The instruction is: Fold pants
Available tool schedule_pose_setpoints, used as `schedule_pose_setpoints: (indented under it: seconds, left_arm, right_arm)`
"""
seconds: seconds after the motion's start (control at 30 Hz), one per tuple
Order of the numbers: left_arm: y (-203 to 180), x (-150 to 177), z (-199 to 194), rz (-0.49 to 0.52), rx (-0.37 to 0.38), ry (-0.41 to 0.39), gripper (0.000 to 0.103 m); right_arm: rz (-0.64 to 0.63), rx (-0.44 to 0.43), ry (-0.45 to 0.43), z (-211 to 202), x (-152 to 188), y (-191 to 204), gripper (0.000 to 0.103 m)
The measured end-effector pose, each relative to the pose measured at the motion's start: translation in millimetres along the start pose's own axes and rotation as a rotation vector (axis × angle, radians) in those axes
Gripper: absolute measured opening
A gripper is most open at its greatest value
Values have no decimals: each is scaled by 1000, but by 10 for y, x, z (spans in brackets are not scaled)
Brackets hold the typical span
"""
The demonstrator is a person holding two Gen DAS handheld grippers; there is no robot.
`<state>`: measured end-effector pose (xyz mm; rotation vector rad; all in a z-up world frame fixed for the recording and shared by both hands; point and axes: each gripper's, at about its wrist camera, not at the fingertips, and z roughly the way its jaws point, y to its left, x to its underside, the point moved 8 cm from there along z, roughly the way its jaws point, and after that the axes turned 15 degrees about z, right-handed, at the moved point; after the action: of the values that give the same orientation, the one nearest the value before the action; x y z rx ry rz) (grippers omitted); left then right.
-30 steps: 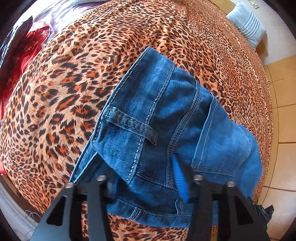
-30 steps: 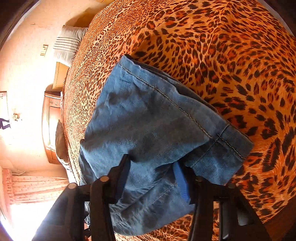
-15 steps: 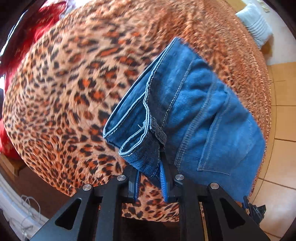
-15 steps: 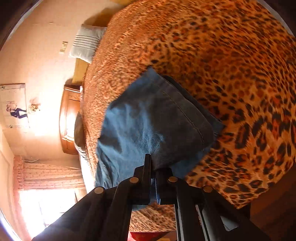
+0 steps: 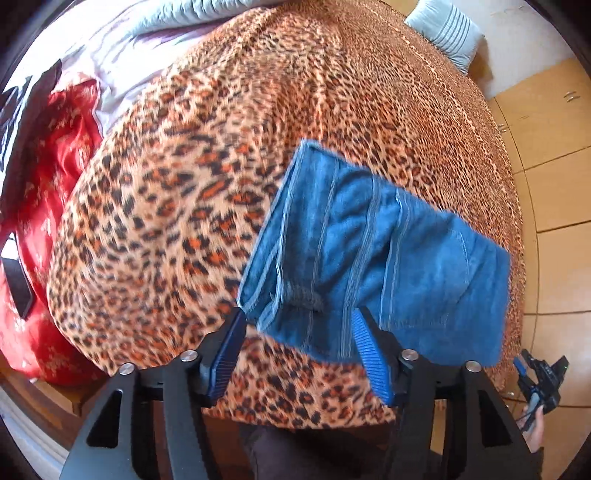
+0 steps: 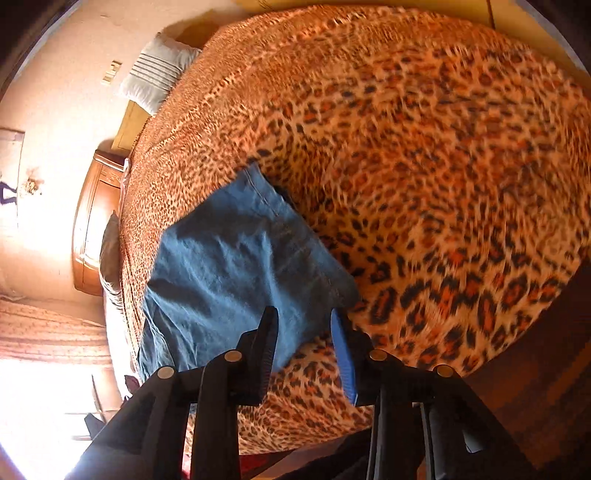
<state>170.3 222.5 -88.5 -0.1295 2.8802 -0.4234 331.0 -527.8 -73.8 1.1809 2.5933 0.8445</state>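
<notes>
Both grippers have let go since half a second ago, left gripper (image 5: 299, 328) and right gripper (image 6: 304, 325) jaws opening with nothing pinched, folded jeans (image 5: 373, 266) lying on leopard blanket (image 5: 184, 221) just ahead of fingertips; lift straight clear, avoid snagging the fold.

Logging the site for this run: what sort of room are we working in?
Most likely a bedroom: the jeans lie on a bed under a leopard-print blanket, a striped pillow leans by the wall, and a wooden nightstand stands beside the bed.
</notes>
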Motion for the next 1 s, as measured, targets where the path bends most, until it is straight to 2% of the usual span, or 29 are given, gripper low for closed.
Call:
schedule_pose_setpoints:
  seconds: [0.03, 0.07, 0.17, 0.3, 0.4, 0.53, 0.63, 0.67, 0.7, 0.73, 0.77, 0.83, 0.9, 0.93, 1.0]
  left_arm:
    - [46, -127, 22, -8, -6, -13, 70]
    - [78, -284, 59, -22, -1, -20, 71]
    - [115, -651, 301, -81, 39, 20, 71]
    - [52, -945, 647, -143, 59, 75, 71]
    - [6, -968, 813, -152, 86, 102, 72]
    - [-100, -881, 983, -183, 197, 152, 75]
    - [-190, -872, 1080, -182, 228, 163, 75]
    - [-232, -893, 1106, -170, 217, 163, 74]
    - [-253, -914, 1102, -147, 190, 157, 63]
    - [-265, -926, 1123, -120, 150, 157, 50]
    - [-258, -928, 1156, -104, 130, 168, 28]
    - [-329, -890, 998, -84, 109, 142, 27]
    - [-339, -866, 945, -27, 22, 131, 27]
    - [-325, -852, 969, -18, -17, 142, 27]
    - [-293, -847, 1031, -51, -50, 160, 27]
  right_arm:
    - [-23, -13, -7, 19, -110, 100, 50]
    - [-42, -34, -7, 76, -206, 216, 53]
    - [-76, -62, 5, 397, -459, 531, 54]
    - [-104, 4, 21, 872, -666, 733, 54]
    - [-98, 25, 31, 1064, -776, 779, 54]
    - [-83, 44, 66, 1273, -853, 773, 54]
    - [-91, 59, 100, 1421, -849, 779, 54]
    - [-99, 46, 112, 1469, -844, 810, 54]
    - [-122, 44, 123, 1508, -825, 845, 50]
    - [-169, 78, 118, 1530, -800, 878, 30]
    - [-218, 112, 113, 1535, -780, 904, 12]
    - [-265, 100, 68, 1404, -791, 1015, 9]
    - [-242, 82, 8, 1241, -901, 980, 9]
    - [-224, 97, 15, 1260, -932, 904, 9]
    - [-246, 170, 27, 1396, -935, 794, 10]
